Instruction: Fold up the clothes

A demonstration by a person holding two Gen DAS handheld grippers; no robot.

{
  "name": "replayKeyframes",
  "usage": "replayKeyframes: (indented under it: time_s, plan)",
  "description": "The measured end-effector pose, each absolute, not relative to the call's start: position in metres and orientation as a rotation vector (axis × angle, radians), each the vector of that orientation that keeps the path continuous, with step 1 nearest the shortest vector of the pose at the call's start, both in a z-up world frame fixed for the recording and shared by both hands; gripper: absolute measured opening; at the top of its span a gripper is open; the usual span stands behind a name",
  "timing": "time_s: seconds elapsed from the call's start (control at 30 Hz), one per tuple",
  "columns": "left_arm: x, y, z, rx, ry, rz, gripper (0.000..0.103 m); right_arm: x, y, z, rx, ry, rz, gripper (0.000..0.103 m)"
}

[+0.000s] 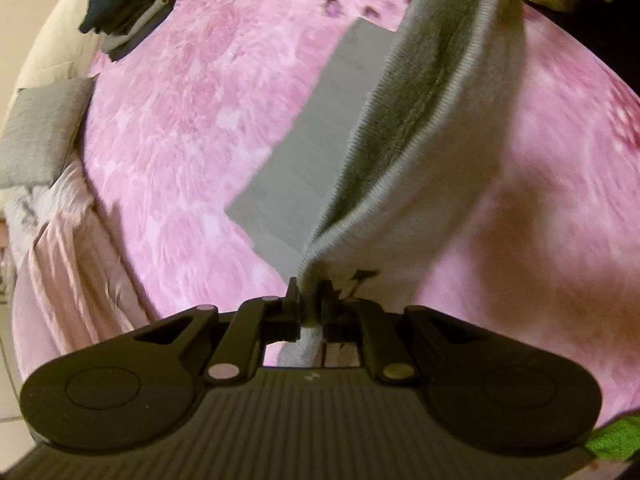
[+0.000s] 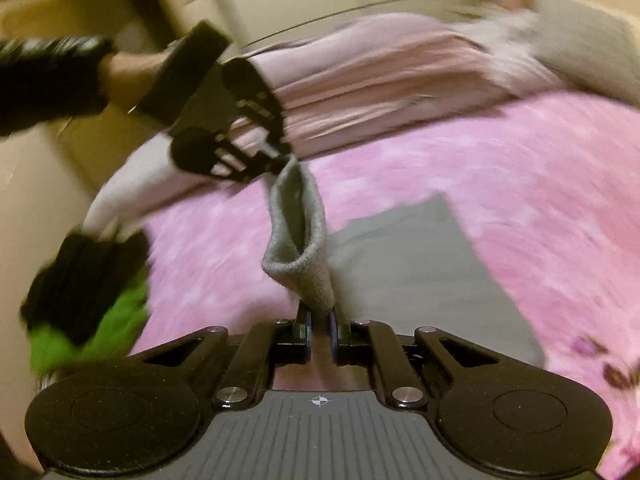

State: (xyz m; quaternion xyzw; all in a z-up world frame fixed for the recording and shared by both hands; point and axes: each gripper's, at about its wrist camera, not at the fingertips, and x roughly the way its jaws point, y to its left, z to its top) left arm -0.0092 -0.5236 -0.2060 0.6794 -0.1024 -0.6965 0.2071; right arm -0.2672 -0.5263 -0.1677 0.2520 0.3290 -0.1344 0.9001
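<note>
A grey knitted garment [image 1: 452, 92] hangs stretched between both grippers above a pink fluffy blanket [image 1: 168, 128]. My left gripper [image 1: 311, 300] is shut on one edge of it. In the right wrist view my right gripper [image 2: 320, 318] is shut on another edge of the garment [image 2: 298, 232], which sags in a loop up to the left gripper [image 2: 284, 160]; a hand in a dark sleeve [image 2: 48, 80] holds that gripper. A flat grey piece [image 1: 320, 148] [image 2: 420, 268] lies on the blanket below; I cannot tell whether it is part of the same garment.
Dark clothes [image 1: 124, 4] are piled at the blanket's far corner. A grey pillow [image 1: 40, 132] and pale pink bedding [image 2: 380, 80] lie along the bed's edge. A green and black cloth [image 2: 88, 296] sits at the left of the right wrist view.
</note>
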Motion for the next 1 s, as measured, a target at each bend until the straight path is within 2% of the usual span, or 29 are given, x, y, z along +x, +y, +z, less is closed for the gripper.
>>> replayKeyframes:
  time_s: [0.2,0.37,0.43,0.5,0.6,0.63,0.8,0.93,0.97,1.0]
  plan:
    - [-0.062,-0.627,-0.257,1.983,-0.224,-2.017,0.007,-0.298,-0.615,-0.222,0.757,0.658,-0.431,0.004]
    - [-0.092,-0.669,-0.314,2.099,-0.179,-2.056,0.008,-0.322,-0.661,-0.276,0.960,0.679,-0.513,0.004]
    - [-0.098,-0.678,-0.334,2.124,-0.167,-2.055,0.012,-0.327,-0.673,-0.295,1.025,0.693,-0.549,0.004]
    - [-0.100,-0.685,-0.347,2.117,-0.162,-2.037,0.022,-0.332,-0.680,-0.310,1.078,0.703,-0.581,0.004]
    - [-0.095,-0.694,-0.347,2.055,-0.119,-2.014,0.030,-0.338,-0.682,-0.317,1.137,0.699,-0.630,0.006]
    - [-0.091,-0.696,-0.342,2.014,-0.102,-2.000,0.030,-0.340,-0.681,-0.315,1.142,0.693,-0.640,0.007]
    - [-0.042,-0.703,-0.299,1.688,0.180,-1.899,0.030,-0.341,-0.668,-0.302,1.137,0.660,-0.681,0.023]
    - [-0.006,-0.687,-0.293,1.518,0.410,-1.821,0.030,-0.336,-0.665,-0.306,1.140,0.628,-0.745,0.021]
    - [-0.001,-0.684,-0.297,1.490,0.449,-1.810,0.030,-0.337,-0.665,-0.308,1.143,0.621,-0.779,0.011]
    - [0.002,-0.682,-0.304,1.470,0.482,-1.799,0.029,-0.340,-0.667,-0.311,1.152,0.618,-0.811,0.010]
